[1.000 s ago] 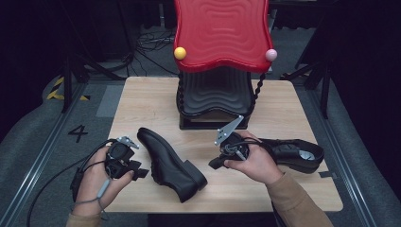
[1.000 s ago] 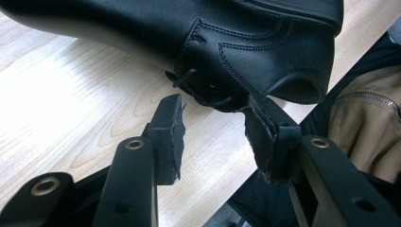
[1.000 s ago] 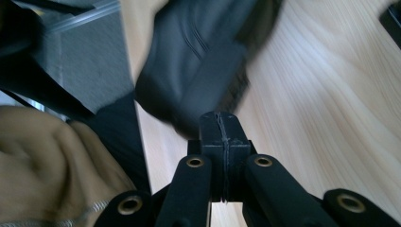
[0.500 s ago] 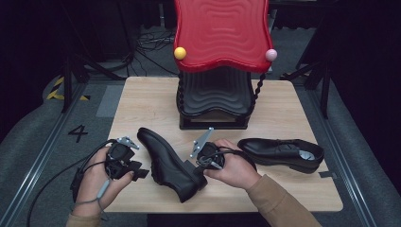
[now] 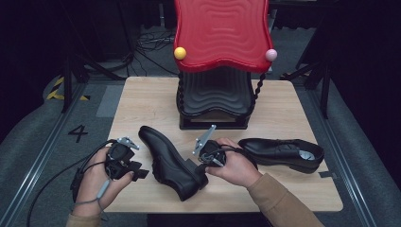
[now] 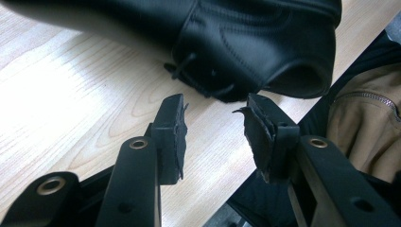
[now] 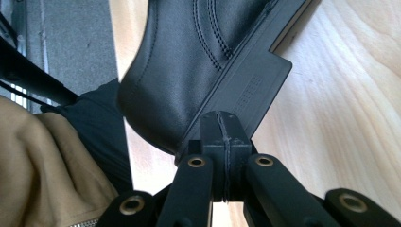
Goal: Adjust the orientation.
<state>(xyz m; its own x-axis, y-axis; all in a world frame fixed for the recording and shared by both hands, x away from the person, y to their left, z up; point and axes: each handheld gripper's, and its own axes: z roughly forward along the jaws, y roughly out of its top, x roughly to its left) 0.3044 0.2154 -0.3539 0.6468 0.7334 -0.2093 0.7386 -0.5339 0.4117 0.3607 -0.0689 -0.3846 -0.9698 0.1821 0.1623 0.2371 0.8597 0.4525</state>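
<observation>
A black leather shoe (image 5: 170, 163) lies tipped on its side in the lower middle of the high view, on the table (image 5: 142, 101). Its long axis runs diagonally across the frame, toe toward the upper left and heel toward the lower right, near the table's front edge. The right gripper (image 5: 204, 161) has its jaws pressed fully together, nothing between them, and their joined tip rests against the heel block, as the right gripper view shows (image 7: 226, 130); this looks like a brace that props the shoe on its side and keeps it from sliding. The left gripper (image 5: 137, 171) sits just left of the shoe with its jaws partly apart and empty, having just been closing. In the left gripper view (image 6: 215, 127) they aim at the loose lace (image 6: 189, 71) hanging from the shoe's upper, so the tilt probably serves to present the lace to that gripper. A second shoe (image 5: 283, 152) lies flat at right, well apart, its long axis running left to right. A red and black rack (image 5: 220, 56) stands behind.
</observation>
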